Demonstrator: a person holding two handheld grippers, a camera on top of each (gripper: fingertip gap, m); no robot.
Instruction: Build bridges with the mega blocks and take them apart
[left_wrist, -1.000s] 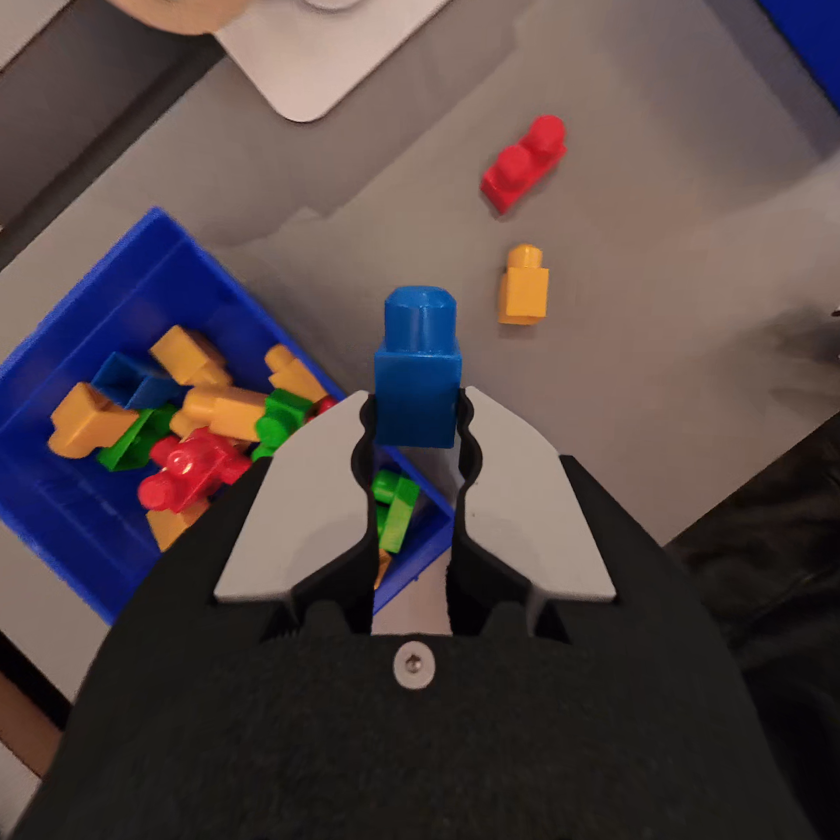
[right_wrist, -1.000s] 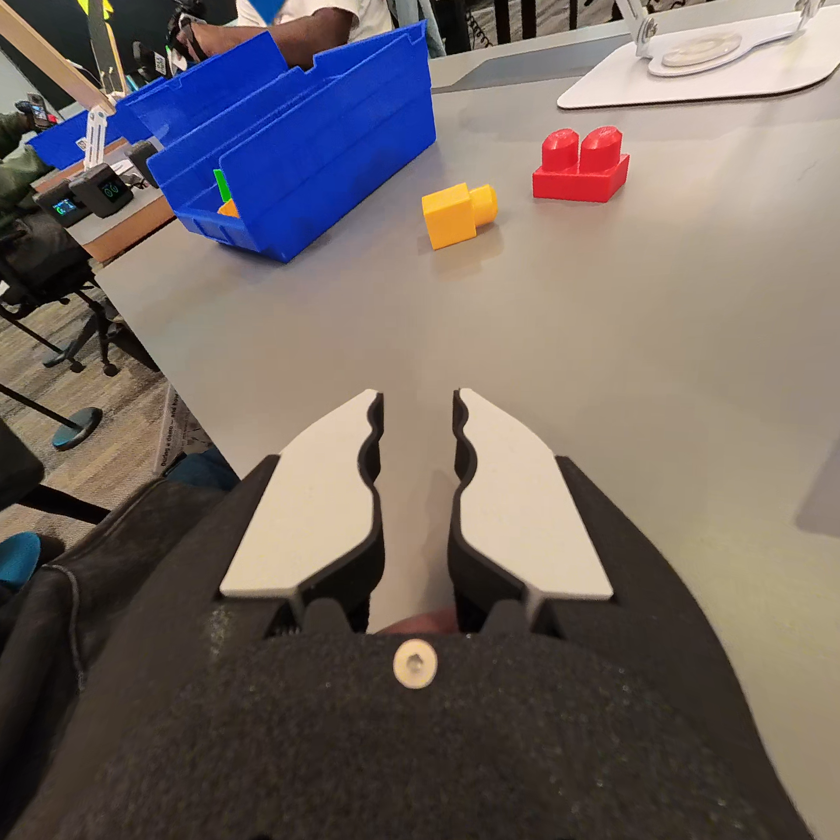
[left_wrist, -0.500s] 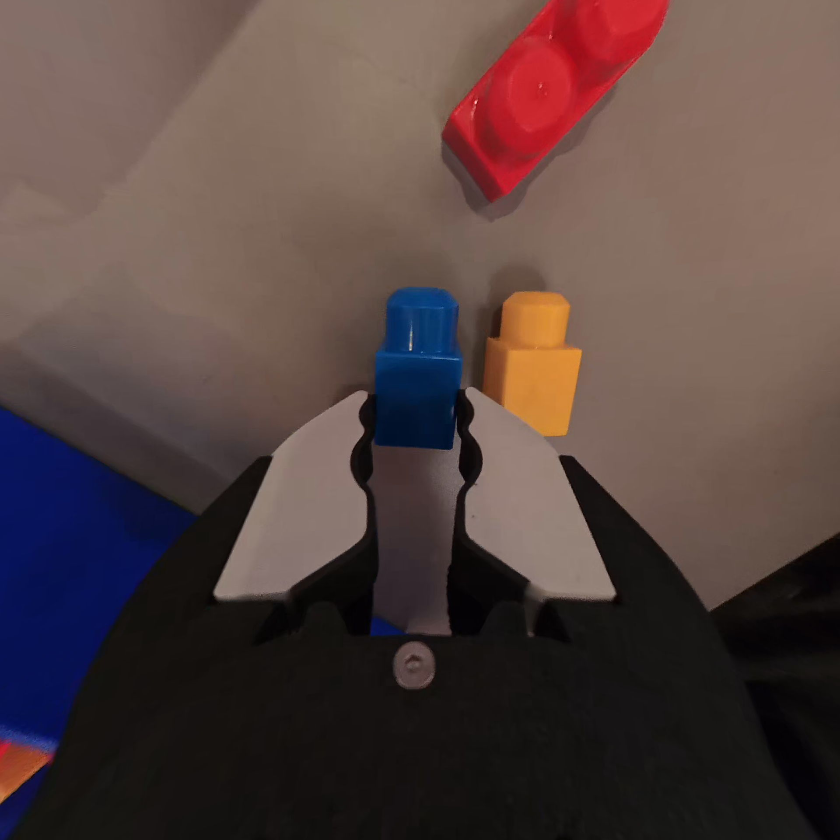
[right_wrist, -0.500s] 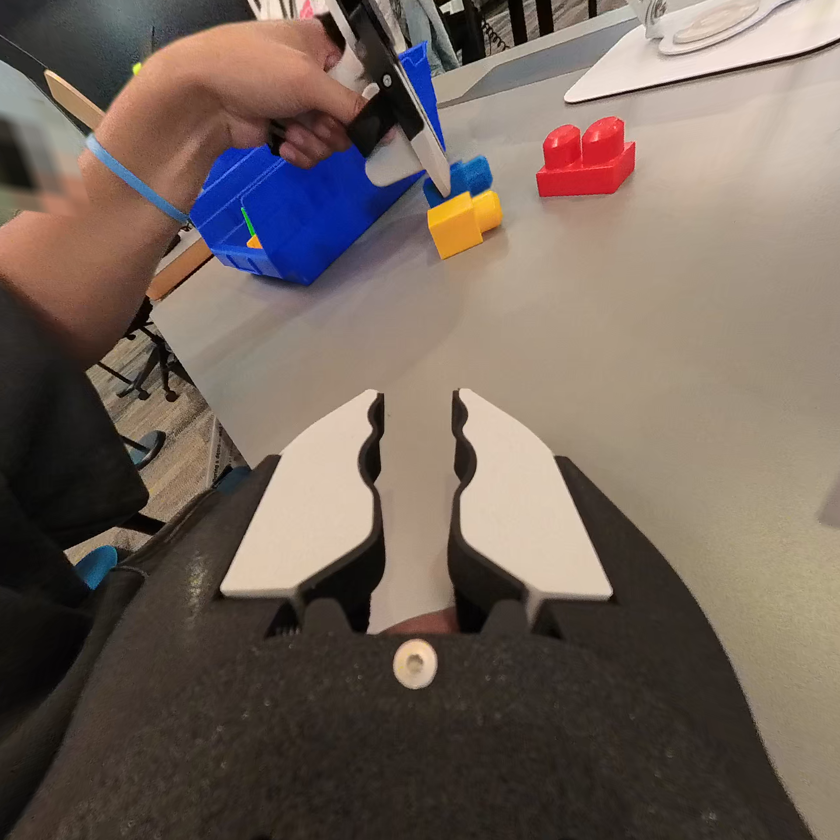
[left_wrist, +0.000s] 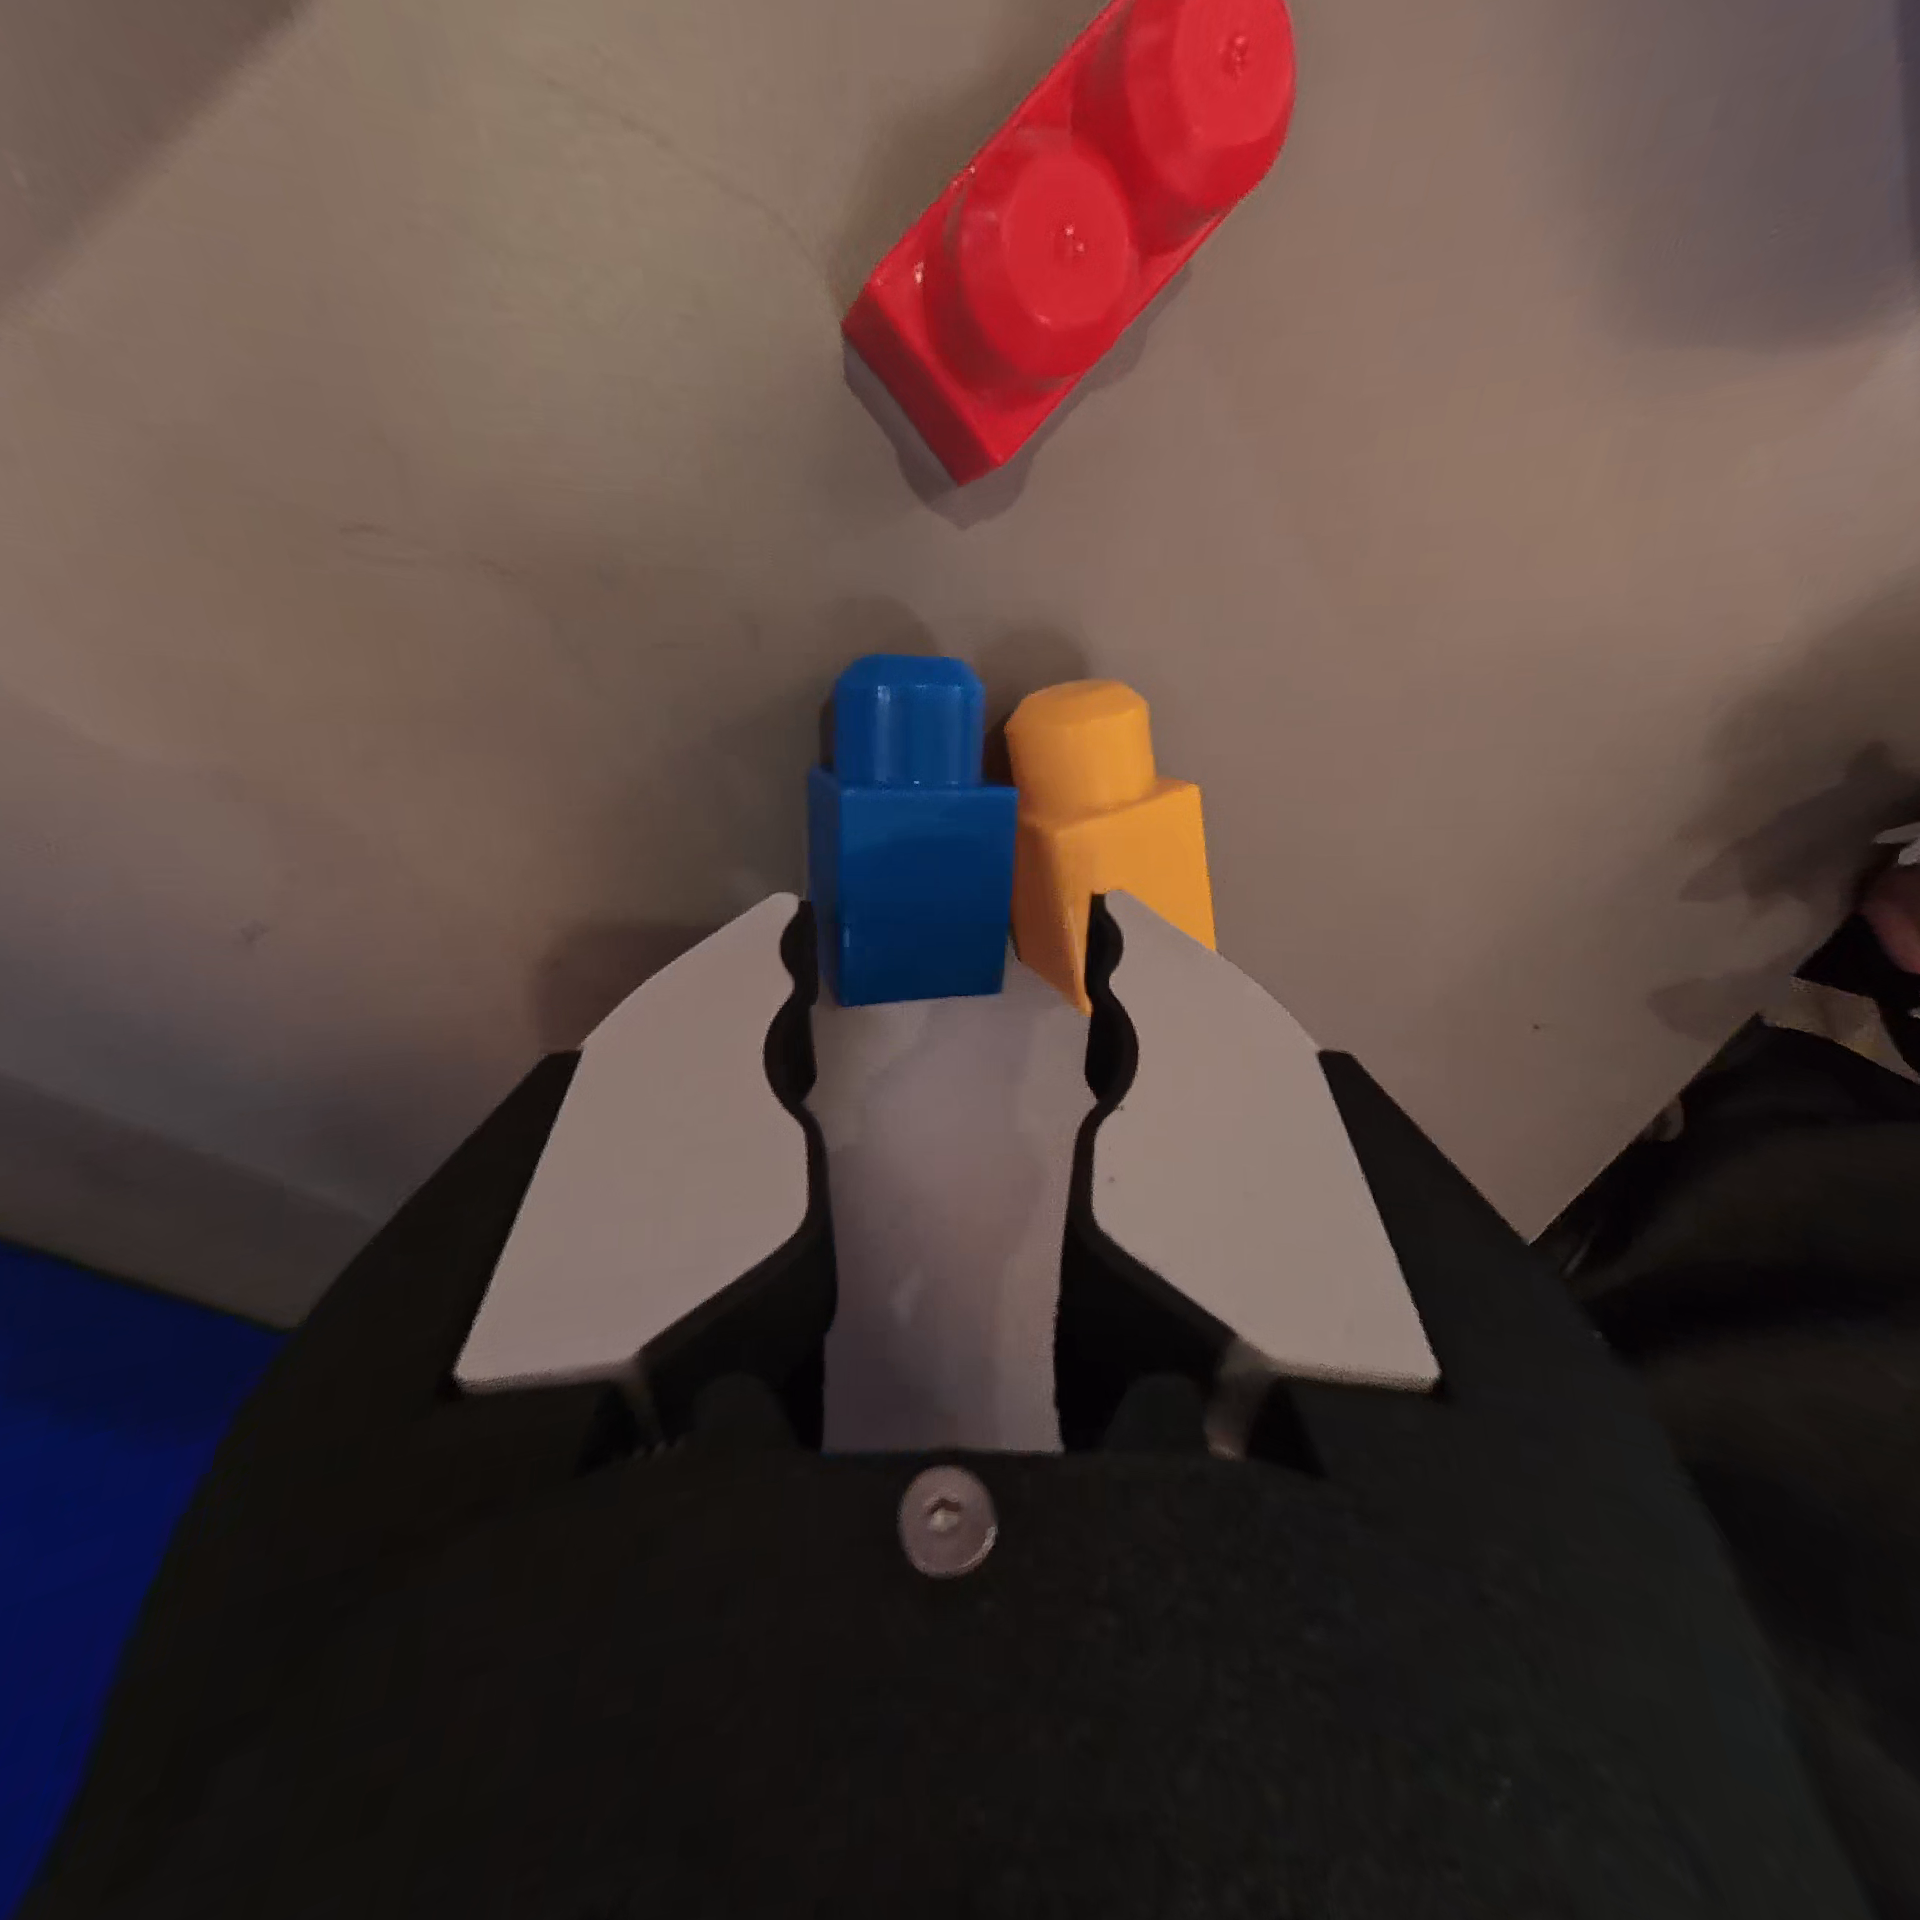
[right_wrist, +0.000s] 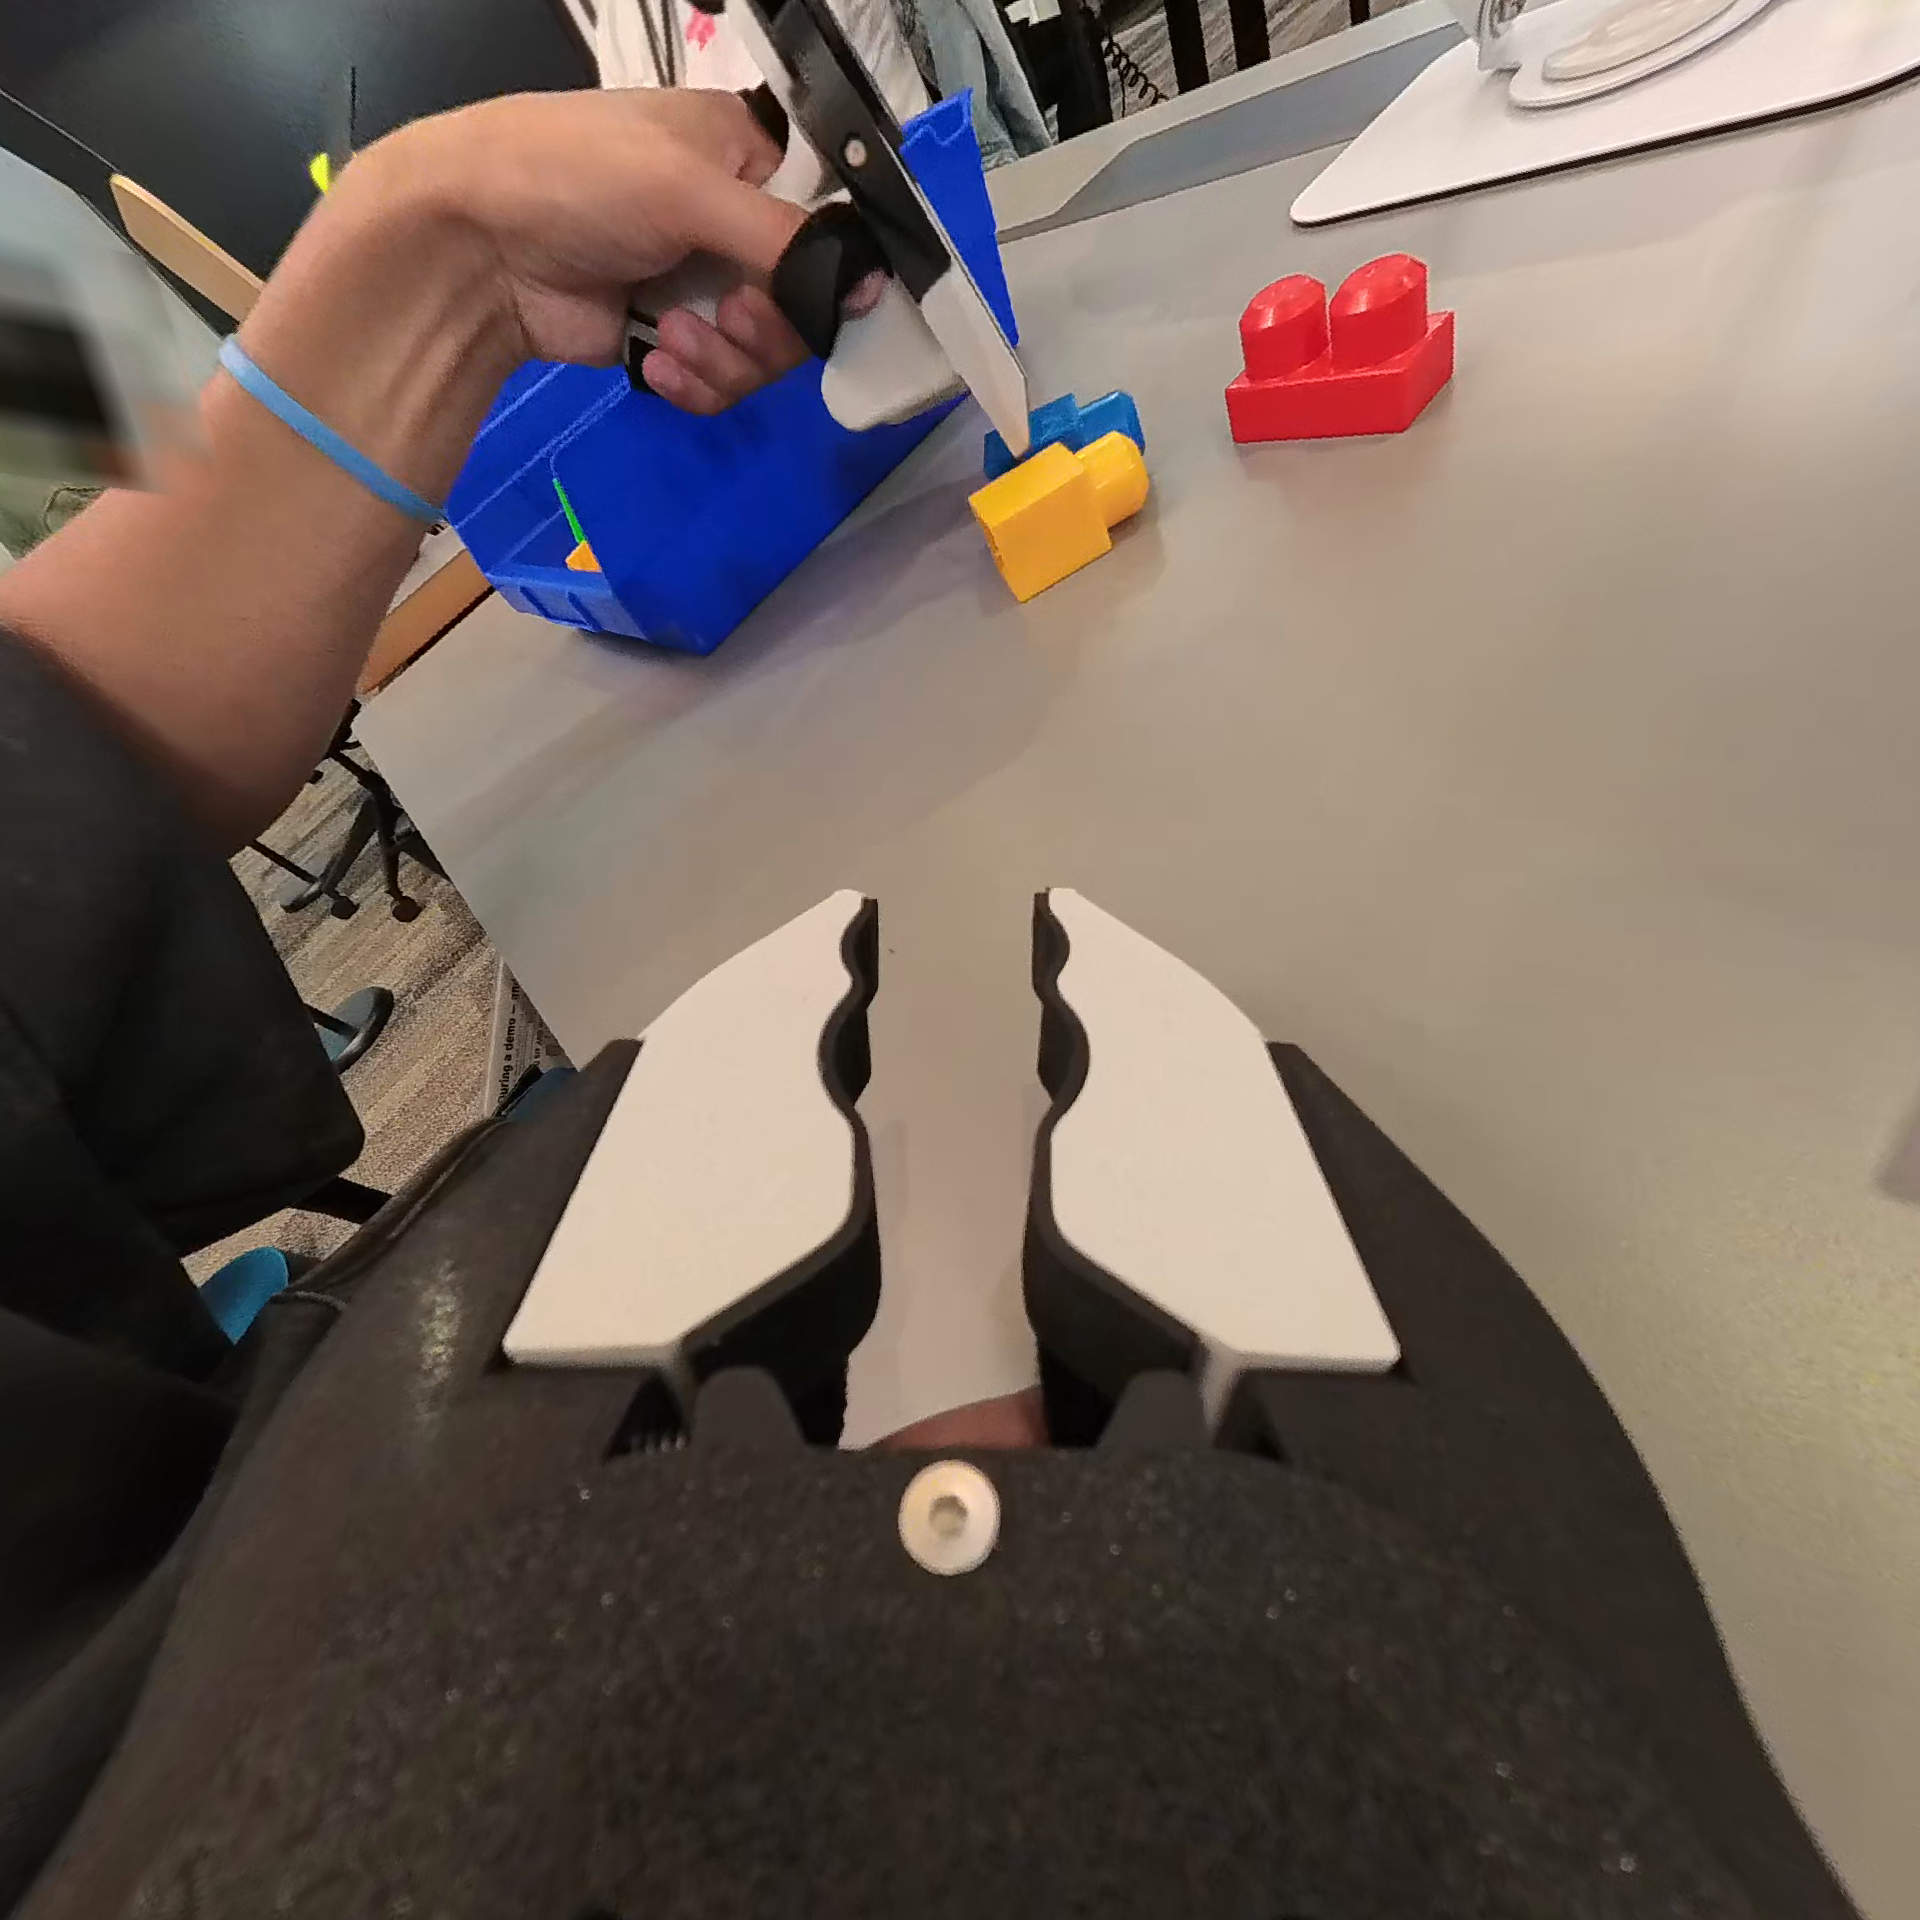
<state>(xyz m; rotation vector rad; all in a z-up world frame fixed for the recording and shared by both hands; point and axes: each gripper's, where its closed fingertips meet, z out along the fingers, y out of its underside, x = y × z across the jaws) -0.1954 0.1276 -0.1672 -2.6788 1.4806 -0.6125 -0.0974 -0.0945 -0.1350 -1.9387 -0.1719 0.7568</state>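
Grey table (right_wrist: 1455, 831) underneath everything. Blue bin (right_wrist: 665, 520) at the far left, green and orange pieces inside. White pad (right_wrist: 1558, 135) at the far right corner. Right gripper (right_wrist: 956, 914) low over bare tabletop, fingers apart, grasping nothing. Left gripper (left_wrist: 945, 914) released, fingers spread wider than the blue block (left_wrist: 909, 883), right fingertip (left_wrist: 1117, 935) overlapping the orange block (left_wrist: 1112, 842). Both single-stud blocks on their sides, side by side and touching. Red two-stud block (left_wrist: 1060, 260) upright beyond, apart.
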